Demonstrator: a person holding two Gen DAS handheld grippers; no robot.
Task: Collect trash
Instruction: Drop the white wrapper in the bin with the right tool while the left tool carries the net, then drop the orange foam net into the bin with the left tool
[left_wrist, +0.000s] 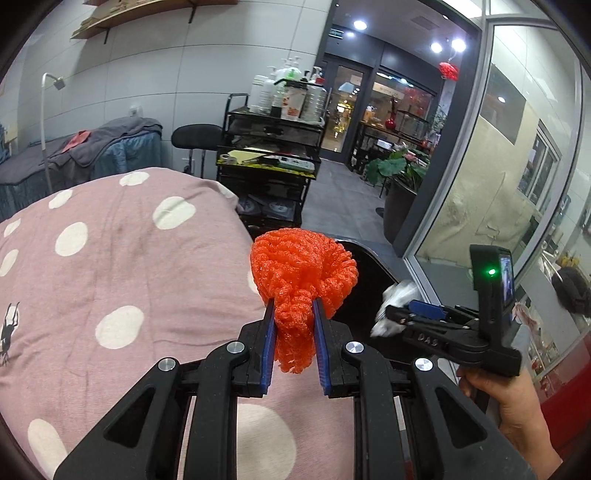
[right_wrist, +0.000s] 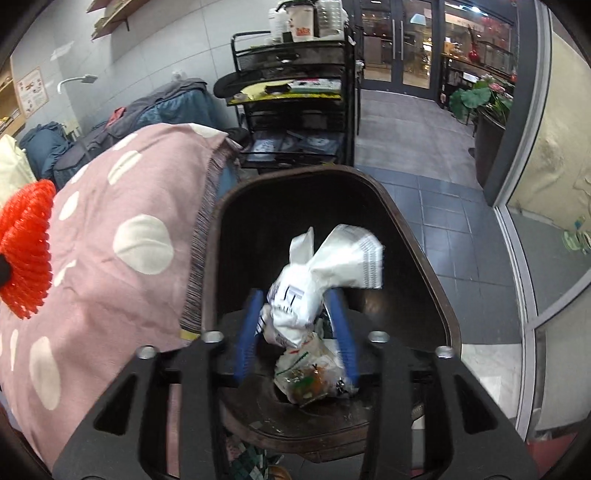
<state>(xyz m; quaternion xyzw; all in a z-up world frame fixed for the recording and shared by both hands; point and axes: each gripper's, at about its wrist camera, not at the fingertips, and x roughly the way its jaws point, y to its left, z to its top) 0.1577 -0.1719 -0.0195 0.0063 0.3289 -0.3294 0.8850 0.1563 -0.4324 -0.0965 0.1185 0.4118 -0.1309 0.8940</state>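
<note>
My left gripper (left_wrist: 294, 308) is shut on an orange foam fruit net (left_wrist: 301, 273), held above the edge of a pink polka-dot blanket (left_wrist: 110, 266). The net also shows at the left edge of the right wrist view (right_wrist: 27, 247). My right gripper (right_wrist: 297, 306) is shut on a crumpled white paper wrapper (right_wrist: 325, 269) and holds it over a dark brown bin (right_wrist: 413, 236). A clear plastic bag of scraps (right_wrist: 310, 373) lies inside the bin below the fingers. The right gripper also appears in the left wrist view (left_wrist: 399, 314), to the right of the net.
A black wire cart (left_wrist: 269, 162) with bottles stands beyond the bed. Glass doors and a glass wall (left_wrist: 498, 192) are on the right, with a potted plant (left_wrist: 399, 173) on the grey tiled floor. A second bed with grey covers (left_wrist: 74, 155) is at the far left.
</note>
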